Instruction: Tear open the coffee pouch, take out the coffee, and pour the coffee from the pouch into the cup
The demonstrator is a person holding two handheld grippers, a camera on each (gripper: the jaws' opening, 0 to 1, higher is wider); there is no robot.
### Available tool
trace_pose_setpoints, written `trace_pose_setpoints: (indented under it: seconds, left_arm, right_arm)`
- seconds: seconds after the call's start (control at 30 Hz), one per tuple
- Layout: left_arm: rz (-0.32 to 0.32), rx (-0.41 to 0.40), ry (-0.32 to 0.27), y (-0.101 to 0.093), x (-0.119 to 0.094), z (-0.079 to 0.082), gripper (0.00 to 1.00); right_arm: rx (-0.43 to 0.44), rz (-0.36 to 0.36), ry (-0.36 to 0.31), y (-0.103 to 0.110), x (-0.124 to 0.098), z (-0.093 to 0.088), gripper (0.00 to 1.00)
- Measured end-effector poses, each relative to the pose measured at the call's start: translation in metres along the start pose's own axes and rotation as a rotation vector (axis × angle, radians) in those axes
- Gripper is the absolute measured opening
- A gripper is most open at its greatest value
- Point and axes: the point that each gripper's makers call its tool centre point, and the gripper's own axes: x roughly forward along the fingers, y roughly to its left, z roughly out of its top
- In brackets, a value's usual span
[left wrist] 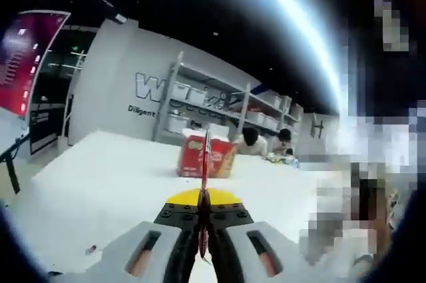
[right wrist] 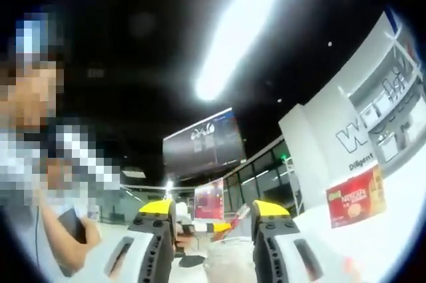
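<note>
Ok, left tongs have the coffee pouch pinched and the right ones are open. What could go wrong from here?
1. The left tongs hold the coffee pouch by a thin, edge-on strip. A tearing pull could slip it free or rip it unevenly, spilling coffee on the white table.
2. The right tongs stand open and their view tilts up at the ceiling lights, so closing on the pouch may miss.
3. The red box stands beyond the pouch; a wide swing might knock it.

Left gripper view looks low across the worktop (left wrist: 100, 183) toward the box (left wrist: 206, 156); right gripper view tilts ceilingward, sharing that box (right wrist: 356, 203).
</note>
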Motion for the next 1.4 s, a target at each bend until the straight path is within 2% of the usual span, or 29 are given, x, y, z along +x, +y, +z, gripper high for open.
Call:
trace_pose_setpoints:
  seconds: [0.1, 0.17, 0.2, 0.23, 0.27, 0.3, 0.43, 0.5, 0.6, 0.67, 0.87, 1.03, 1.3, 1.4]
  left_arm:
    - [0.077, -0.044, 0.033, 0.027, -0.002, -0.015, 0.04]
    - [0.077, -0.065, 0.053, 0.033, 0.0, -0.026, 0.05]
    - [0.072, -0.093, 0.083, 0.034, 0.001, -0.035, 0.05]
    - [0.096, -0.111, 0.11, 0.039, 0.001, -0.043, 0.05]
    - [0.147, -0.05, 0.075, 0.049, 0.0, -0.039, 0.05]
    - [0.182, -0.015, 0.078, 0.053, -0.003, -0.039, 0.05]
    - [0.228, 0.046, 0.166, 0.065, -0.005, -0.05, 0.05]
    - [0.258, 0.077, 0.177, 0.071, -0.007, -0.051, 0.05]
    - [0.27, 0.084, 0.18, 0.075, -0.006, -0.051, 0.06]
    - [0.269, 0.063, 0.158, 0.075, -0.003, -0.05, 0.11]
    - [0.28, 0.049, 0.14, 0.078, -0.003, -0.051, 0.21]
    - [0.263, 0.043, 0.111, 0.072, -0.005, -0.045, 0.26]
    - [0.247, 0.035, 0.09, 0.068, -0.008, -0.039, 0.27]
    - [0.231, 0.036, 0.085, 0.061, -0.006, -0.038, 0.29]
  right_arm:
    - [-0.008, 0.0, -0.004, -0.001, -0.001, 0.003, 0.46]
    - [-0.011, 0.0, -0.009, -0.001, -0.002, 0.004, 0.46]
    - [-0.012, -0.001, -0.01, -0.001, -0.003, 0.004, 0.45]
    - [-0.014, -0.002, -0.012, -0.002, -0.004, 0.005, 0.45]
    - [-0.017, -0.002, -0.016, -0.003, -0.005, 0.005, 0.45]
    - [-0.017, -0.003, -0.019, -0.004, -0.006, 0.005, 0.44]
    - [-0.014, -0.007, -0.023, -0.007, -0.006, 0.005, 0.44]
    - [-0.014, -0.009, -0.029, -0.008, -0.006, 0.005, 0.44]
    - [-0.01, -0.017, -0.021, -0.012, -0.006, 0.002, 0.44]
    - [-0.018, -0.032, -0.018, -0.015, -0.007, 0.002, 0.44]
    - [-0.073, -0.047, -0.091, -0.017, -0.013, 0.02, 0.5]
    - [-0.073, -0.051, -0.081, -0.018, -0.011, 0.019, 0.5]
    - [-0.074, -0.041, -0.065, -0.016, -0.008, 0.015, 0.5]
    - [-0.096, -0.045, -0.033, -0.015, -0.008, 0.012, 0.52]
